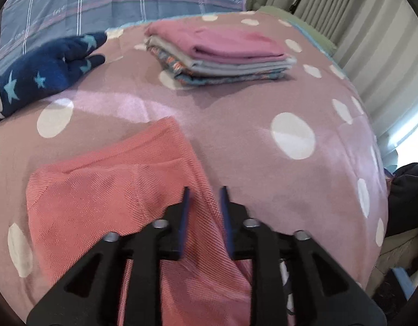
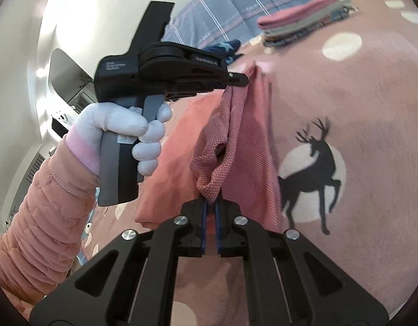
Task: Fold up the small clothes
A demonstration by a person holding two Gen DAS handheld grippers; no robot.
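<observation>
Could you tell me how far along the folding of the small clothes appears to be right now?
Done: a stack of folded clothes sits at the far side of the bed. In hand: the coral garment; the right tool is shut on a bunched edge of it, while the left tool is open above it. Left: finishing this fold, and apparently the navy star-print item, lying unfolded.

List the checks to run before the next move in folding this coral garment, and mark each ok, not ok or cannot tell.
1. Right tongs shut on the coral garment: ok.
2. Left tongs closed on the cloth: not ok, their jaws stand apart.
3. Garment lying flat: not ok, one edge is lifted and bunched.
4. Folded stack apart from the garment: ok.
5. Navy star garment apart from it: ok.
6. Garment edges lined up for the fold: cannot tell.
</observation>
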